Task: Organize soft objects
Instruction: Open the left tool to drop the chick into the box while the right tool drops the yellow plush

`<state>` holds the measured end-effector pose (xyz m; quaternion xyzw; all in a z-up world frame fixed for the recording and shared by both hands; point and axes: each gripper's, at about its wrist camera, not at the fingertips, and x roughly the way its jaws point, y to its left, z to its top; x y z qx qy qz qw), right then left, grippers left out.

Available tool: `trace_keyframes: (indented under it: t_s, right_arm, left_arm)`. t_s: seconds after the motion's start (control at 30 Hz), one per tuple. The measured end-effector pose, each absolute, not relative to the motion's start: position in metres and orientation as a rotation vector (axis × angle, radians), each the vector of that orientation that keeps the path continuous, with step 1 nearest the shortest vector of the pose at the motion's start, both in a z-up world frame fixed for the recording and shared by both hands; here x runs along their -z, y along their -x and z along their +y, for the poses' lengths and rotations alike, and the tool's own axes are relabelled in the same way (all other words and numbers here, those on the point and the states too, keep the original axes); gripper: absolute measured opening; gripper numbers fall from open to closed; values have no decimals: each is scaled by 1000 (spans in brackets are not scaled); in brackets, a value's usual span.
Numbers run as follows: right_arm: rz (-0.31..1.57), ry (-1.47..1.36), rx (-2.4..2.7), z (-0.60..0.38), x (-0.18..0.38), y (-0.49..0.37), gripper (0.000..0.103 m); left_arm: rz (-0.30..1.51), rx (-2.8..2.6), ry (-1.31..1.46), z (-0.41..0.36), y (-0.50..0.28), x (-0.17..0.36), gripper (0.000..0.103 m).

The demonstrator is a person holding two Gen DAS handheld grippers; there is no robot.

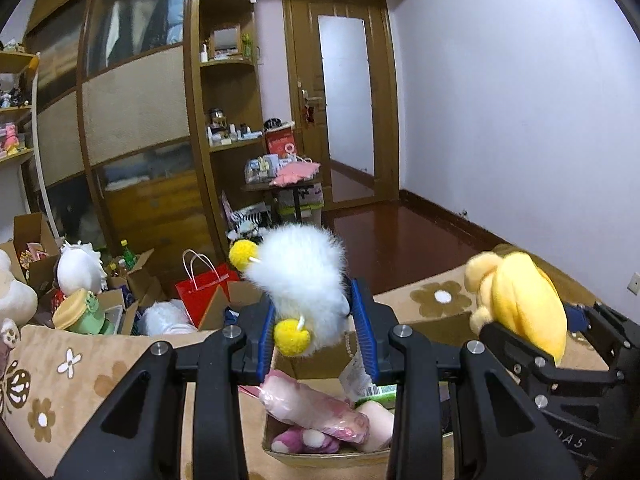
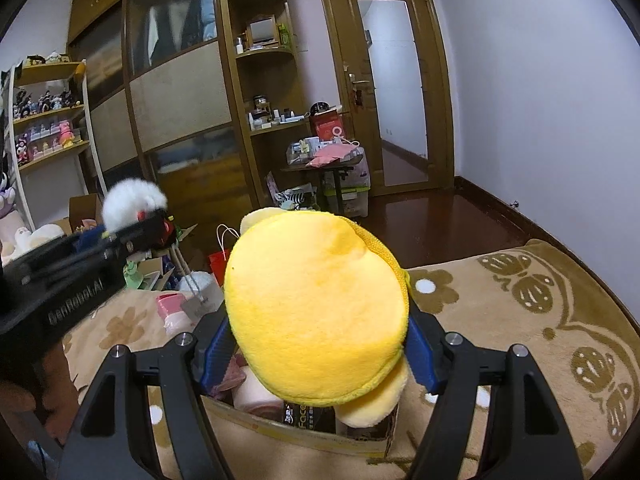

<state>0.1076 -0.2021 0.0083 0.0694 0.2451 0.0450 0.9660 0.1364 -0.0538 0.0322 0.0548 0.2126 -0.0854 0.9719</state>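
Observation:
My left gripper [image 1: 318, 330] is shut on a fluffy white plush [image 1: 302, 268] with yellow pompoms, held in the air over a cardboard box [image 1: 320, 458] on the beige flowered blanket [image 1: 80, 368]. The box holds pink and white soft toys [image 1: 316, 412]. My right gripper [image 2: 316, 346] is shut on a big yellow plush [image 2: 316, 308] above the same box [image 2: 304, 436]. In the left wrist view the yellow plush [image 1: 520, 304] and right gripper show at the right. In the right wrist view the white plush [image 2: 132, 202] and left gripper show at the left.
Beyond the blanket's edge lie open cartons, a red paper bag [image 1: 202, 292], plush toys [image 1: 78, 270] and a green-and-yellow toy [image 1: 78, 312]. A wooden wardrobe [image 1: 136, 120], shelves, a cluttered small table [image 1: 288, 184] and a door [image 1: 344, 96] stand behind. Dark wood floor [image 1: 400, 240] lies at the right.

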Motion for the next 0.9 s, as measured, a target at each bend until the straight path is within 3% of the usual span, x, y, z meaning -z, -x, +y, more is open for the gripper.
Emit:
trace_keyframes:
  t_s: [0.9]
  right_arm:
    - [591,-177,-143,-207,36,-128,77]
  left_arm:
    - [665,221,-110,-68,-175,26,36]
